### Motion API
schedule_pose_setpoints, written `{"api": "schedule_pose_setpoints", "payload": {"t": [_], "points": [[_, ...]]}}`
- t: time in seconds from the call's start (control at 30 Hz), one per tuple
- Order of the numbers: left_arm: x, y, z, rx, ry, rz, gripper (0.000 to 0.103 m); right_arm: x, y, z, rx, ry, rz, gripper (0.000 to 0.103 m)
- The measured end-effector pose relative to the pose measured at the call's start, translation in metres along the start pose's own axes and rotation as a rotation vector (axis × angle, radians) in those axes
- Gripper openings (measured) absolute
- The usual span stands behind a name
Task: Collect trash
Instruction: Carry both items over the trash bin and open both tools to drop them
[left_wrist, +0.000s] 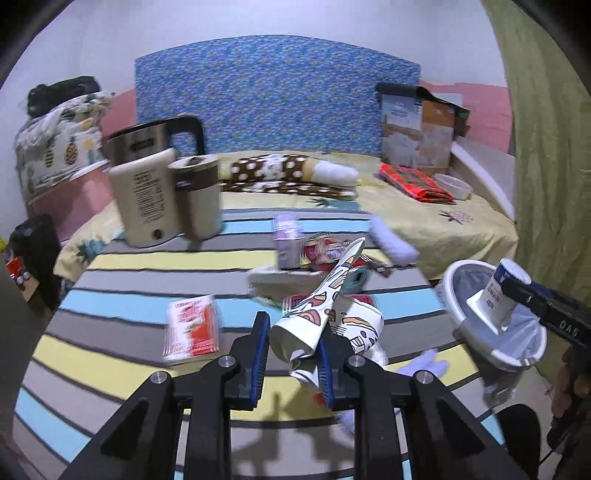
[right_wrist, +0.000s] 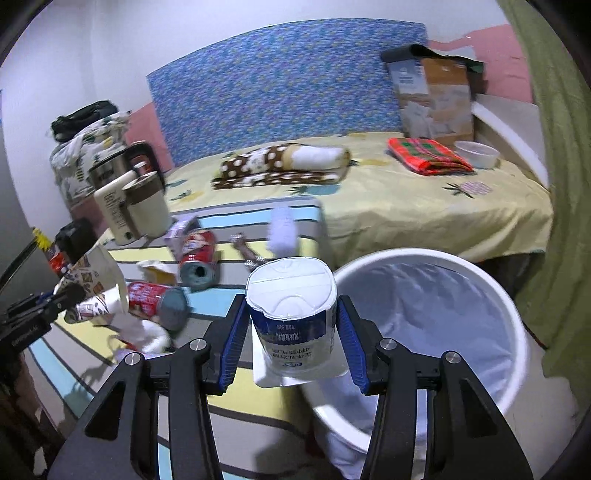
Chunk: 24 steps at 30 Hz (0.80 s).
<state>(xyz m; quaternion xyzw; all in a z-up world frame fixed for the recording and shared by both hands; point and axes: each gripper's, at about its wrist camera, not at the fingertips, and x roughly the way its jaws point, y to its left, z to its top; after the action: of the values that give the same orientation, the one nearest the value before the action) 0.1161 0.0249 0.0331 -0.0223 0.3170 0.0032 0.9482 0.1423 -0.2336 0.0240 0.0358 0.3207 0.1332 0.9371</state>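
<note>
My left gripper (left_wrist: 291, 358) is shut on a crushed paper cup (left_wrist: 314, 325) printed with coloured shapes, held above the striped mat (left_wrist: 110, 350). My right gripper (right_wrist: 291, 332) is shut on a white yogurt pot (right_wrist: 291, 314) with a blue label, at the left rim of the white lined bin (right_wrist: 461, 332). The left wrist view shows that pot (left_wrist: 504, 291) over the bin (left_wrist: 461, 314), with the right gripper (left_wrist: 517, 291) coming in from the right. In the right wrist view the left gripper (right_wrist: 74, 291) holds the paper cup (right_wrist: 96, 280) at far left.
Two red cans (right_wrist: 197, 254) (right_wrist: 155, 299), a lilac bottle (left_wrist: 286, 240), a red-white packet (left_wrist: 192, 328) and white tissue (right_wrist: 155, 336) lie on the mat. A kettle (left_wrist: 155, 144) and cream appliance (left_wrist: 147, 203) stand at back left. Behind is a bed (right_wrist: 424, 206) with folded cloths and a cardboard box (right_wrist: 436, 99).
</note>
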Motion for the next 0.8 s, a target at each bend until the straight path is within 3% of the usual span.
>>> {"api": "schedule_pose_setpoints", "payload": {"t": [0.4,0.8], "points": [[0.033,-0.122,0.012,0.141,0.037,-0.223,0.024,-0.007,-0.055,-0.016,0.084,0.03,-0.112,0.05],[0.074,-0.187,0.002,0.203,0.117,-0.34,0.025,-0.009,-0.082,-0.027,0.11,0.062,-0.15,0.051]]}}
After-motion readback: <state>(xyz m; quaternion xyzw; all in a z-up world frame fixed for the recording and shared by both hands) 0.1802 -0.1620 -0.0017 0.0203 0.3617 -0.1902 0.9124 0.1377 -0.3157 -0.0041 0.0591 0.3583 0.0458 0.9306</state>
